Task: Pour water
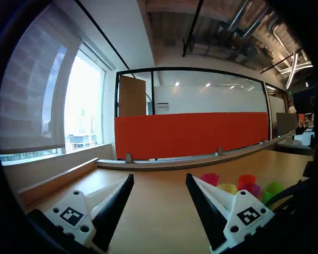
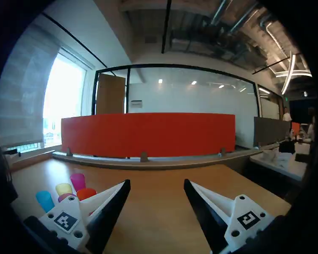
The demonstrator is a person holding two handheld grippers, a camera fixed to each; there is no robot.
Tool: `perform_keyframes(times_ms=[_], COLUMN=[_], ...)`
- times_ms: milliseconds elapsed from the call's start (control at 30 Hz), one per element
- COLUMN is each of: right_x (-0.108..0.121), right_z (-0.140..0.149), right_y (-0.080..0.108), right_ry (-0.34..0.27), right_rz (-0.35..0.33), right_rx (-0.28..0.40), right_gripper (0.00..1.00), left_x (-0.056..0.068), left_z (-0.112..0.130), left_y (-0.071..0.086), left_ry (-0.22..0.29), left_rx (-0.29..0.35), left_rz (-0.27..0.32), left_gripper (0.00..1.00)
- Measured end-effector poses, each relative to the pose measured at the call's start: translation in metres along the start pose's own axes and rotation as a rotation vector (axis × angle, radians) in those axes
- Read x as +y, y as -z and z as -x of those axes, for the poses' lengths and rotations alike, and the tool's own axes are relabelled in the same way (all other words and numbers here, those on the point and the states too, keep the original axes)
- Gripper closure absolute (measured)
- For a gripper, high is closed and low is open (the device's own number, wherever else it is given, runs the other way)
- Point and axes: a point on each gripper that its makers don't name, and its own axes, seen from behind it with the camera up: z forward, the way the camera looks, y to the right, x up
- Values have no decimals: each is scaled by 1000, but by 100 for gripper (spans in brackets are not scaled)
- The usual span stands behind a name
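Holding both grippers spread and empty over the desk point(image 1: 159, 224), we locate the cup cluster point(image 1: 246, 182) fwd-right of the left gripper point(image 1: 159, 175), partly behind its right finger. From the right gripper point(image 2: 157, 181), the cup cluster point(image 2: 78, 181) sits fwd-left. Cups stand upright, axis vert. Nearer hand: cannot tell. Next move, in our est.: swing inward toward the cluster.

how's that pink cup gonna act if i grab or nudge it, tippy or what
The pink cup looks like thin translucent plastic, so probably light and may flex under a hard squeeze. Standing upright, taller than wide, on the smooth wooden desk, it would likely slide if pushed low and tip if pushed near the rim.
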Motion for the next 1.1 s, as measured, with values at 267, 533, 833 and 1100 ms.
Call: perform_keyframes(times_ms=[267,533,833,1100], right_x=[2,4,6,7], right_z=[-5,-1,-6,-8], right_y=[2,2,2,2], right_ry=[4,23,13,13], right_rz=[12,25,35,37], right_rx=[2,-12,-15,-11], right_gripper=[2,3,2,2], left_x=[6,12,13,11], left_z=[13,38,48,55], left_y=[-1,-3,-6,-6], left_ry=[4,16,41,38], left_rx=[4,-9,0,-4], left_rz=[-7,-5,-1,-8], left_gripper=[9,9,9,9])
